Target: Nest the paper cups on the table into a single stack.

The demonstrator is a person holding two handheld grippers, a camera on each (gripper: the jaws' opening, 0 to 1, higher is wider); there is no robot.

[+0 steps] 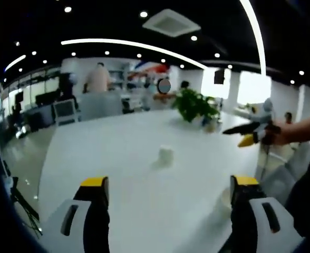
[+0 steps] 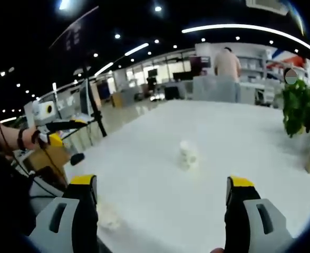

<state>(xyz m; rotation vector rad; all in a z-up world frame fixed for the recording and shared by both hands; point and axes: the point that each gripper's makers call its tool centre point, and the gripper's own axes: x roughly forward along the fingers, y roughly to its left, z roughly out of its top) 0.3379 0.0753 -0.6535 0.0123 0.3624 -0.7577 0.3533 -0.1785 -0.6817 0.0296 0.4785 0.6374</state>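
- left gripper (image 1: 168,192): in the left gripper view its two yellow-tipped jaws rise from the bottom, spread wide with nothing between them, held over the near part of the white table (image 1: 118,158).
- paper cups (image 1: 166,156): a small pale shape stands on the table ahead of the jaws, well apart from them (blurred, so whether it is one cup or several nested cannot be told here).
- right gripper (image 2: 163,192): in the right gripper view its jaws are likewise spread and empty; in the left gripper view it comes in from the right edge, held in a hand (image 1: 281,132).
- the right gripper view shows the cups as a short stack, and a faint pale smudge on the table beside the left jaw, too blurred to name.
- a potted plant (image 1: 194,104) stands further back on the table.
- handling, as a judgement: paper cups are light, thin and easily crushed, so a gentle pinch across the rim or upper wall seems wisest.
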